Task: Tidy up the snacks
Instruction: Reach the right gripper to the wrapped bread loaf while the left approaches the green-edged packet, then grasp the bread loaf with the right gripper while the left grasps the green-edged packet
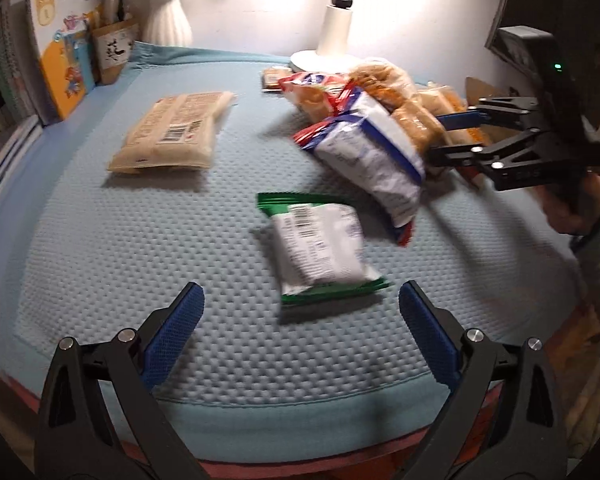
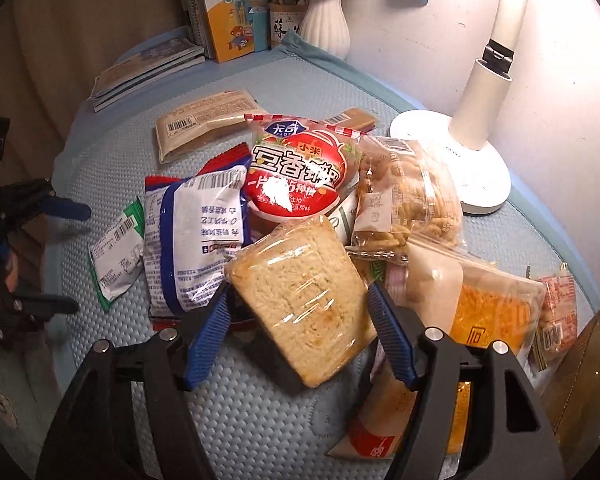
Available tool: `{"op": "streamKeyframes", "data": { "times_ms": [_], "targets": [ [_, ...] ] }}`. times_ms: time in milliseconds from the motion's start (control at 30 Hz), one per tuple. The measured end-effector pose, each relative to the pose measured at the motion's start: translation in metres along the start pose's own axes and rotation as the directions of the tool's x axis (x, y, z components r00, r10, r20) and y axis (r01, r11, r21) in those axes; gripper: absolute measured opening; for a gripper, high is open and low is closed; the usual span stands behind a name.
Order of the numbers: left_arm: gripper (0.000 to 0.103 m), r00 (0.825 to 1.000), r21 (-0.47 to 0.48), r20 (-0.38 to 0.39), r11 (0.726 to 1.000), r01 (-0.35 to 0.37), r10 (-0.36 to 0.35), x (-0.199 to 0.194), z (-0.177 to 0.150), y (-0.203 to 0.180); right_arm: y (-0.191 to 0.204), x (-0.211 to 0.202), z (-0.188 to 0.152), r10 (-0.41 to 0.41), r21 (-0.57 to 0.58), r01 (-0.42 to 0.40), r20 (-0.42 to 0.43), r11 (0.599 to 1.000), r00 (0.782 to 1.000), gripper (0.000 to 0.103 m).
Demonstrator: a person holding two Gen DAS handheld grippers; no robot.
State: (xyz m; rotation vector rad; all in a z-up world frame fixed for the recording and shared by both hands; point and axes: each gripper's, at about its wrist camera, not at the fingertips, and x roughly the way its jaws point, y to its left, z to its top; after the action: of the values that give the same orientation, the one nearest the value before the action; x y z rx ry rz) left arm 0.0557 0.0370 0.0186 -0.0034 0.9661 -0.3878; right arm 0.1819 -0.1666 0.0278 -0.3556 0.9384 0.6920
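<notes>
my right gripper (image 2: 300, 320) clamps the wrapped bread slice (image 2: 300, 300), frame center | left gripper (image 1: 300, 320) wide open, empty, over the green snack pack (image 1: 320, 248)

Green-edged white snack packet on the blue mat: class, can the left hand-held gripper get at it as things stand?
Probably yes: the left hand-held gripper is open, and the green-edged white snack packet lies alone just ahead with nothing between.

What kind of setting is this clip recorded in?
Likely a home study desk: upright schoolbooks, a white desk lamp and a white vase of flowers stand behind a blue padded mat strewn with snack packets.
</notes>
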Motion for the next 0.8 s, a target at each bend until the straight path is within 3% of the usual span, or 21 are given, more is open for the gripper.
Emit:
{"op": "streamKeyframes", "data": {
  "times_ms": [133,200,300,433,600,700,800],
  "targets": [
    [0.097,0.999,0.032,-0.032,0.999,-0.019,0.020,0.023,0.009,-0.027,-0.005,0.015,0.005,0.052,0.046,-0.052,-0.017,0.998,0.998,0.074],
    [0.096,0.998,0.054,-0.049,0.998,-0.038,0.041,0.035,0.012,-0.034,0.001,0.018,0.003,0.027,0.065,-0.025,-0.027,0.998,0.999,0.068],
    [0.081,0.995,0.043,-0.067,0.997,-0.071,0.073,0.045,0.012,-0.035,0.021,0.007,-0.009,-0.065,0.042,0.065,-0.009,0.997,0.998,0.057],
    [0.052,0.993,0.027,-0.040,0.994,-0.108,0.109,0.036,0.007,-0.021,0.049,-0.019,-0.045,-0.183,0.098,0.182,-0.004,0.978,0.983,0.056],
    [0.050,0.996,0.001,-0.006,0.996,-0.094,0.094,0.026,-0.004,-0.015,0.038,-0.054,-0.103,-0.150,0.353,0.157,-0.048,0.922,0.988,0.055],
    [0.050,0.997,0.012,0.007,0.997,-0.079,0.079,0.017,-0.010,-0.020,0.032,-0.077,-0.133,-0.129,0.474,0.122,-0.018,0.872,0.991,0.055],
    [0.050,0.998,0.019,0.016,0.997,-0.068,0.068,0.011,-0.018,-0.024,0.026,-0.088,-0.141,-0.104,0.542,0.088,-0.002,0.836,0.995,0.055]
  ]
}}
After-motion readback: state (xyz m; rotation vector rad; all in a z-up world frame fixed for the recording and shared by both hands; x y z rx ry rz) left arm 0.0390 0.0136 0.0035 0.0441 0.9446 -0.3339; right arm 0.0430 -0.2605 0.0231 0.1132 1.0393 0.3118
